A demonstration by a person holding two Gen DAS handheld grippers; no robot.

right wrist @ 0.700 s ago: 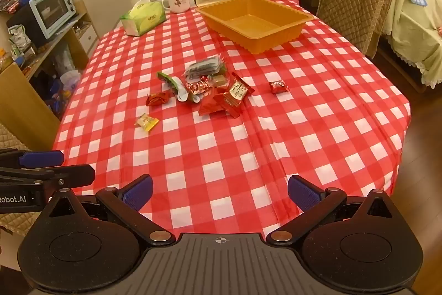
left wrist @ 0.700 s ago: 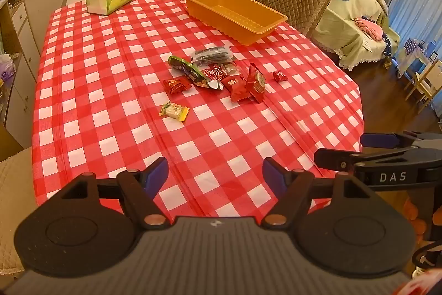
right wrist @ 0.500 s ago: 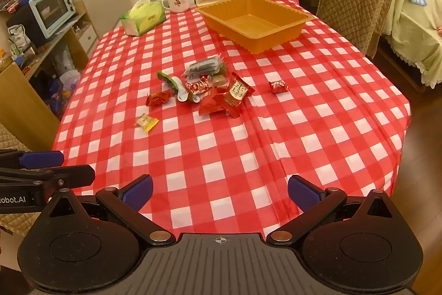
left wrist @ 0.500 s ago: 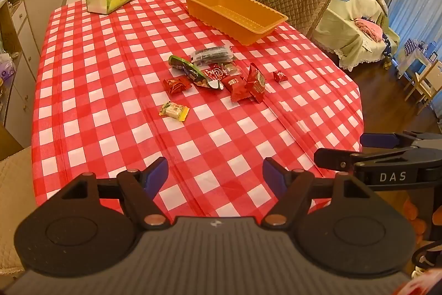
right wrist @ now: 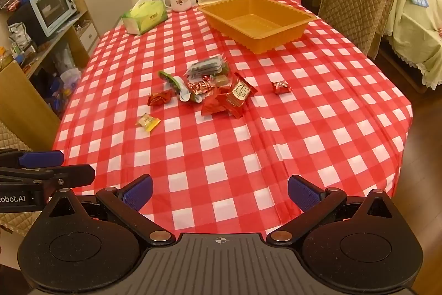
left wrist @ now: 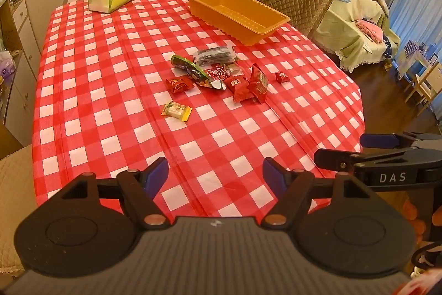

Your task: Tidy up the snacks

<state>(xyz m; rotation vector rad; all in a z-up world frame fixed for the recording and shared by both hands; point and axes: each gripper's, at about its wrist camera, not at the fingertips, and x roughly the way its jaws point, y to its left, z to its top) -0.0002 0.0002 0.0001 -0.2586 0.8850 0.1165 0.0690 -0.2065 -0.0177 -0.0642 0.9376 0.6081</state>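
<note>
Orange tray (left wrist: 250,24) lengthwise, slanting far-left to near-right

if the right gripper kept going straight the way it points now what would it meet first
Most likely bare checked tablecloth: the right gripper is open, angled down at it, well short of the snack pile. Depth is hard to judge.

Left gripper (left wrist: 215,174) held out in front, pitched downward, jaws parted wide with nothing between the blue pads (left wrist: 156,173). Right gripper (right wrist: 220,192) just beside it on the right at about the same downward tilt, jaws spread wider, also empty. Each shows at the near side edge of the other's view, side by side, not touching.
</note>
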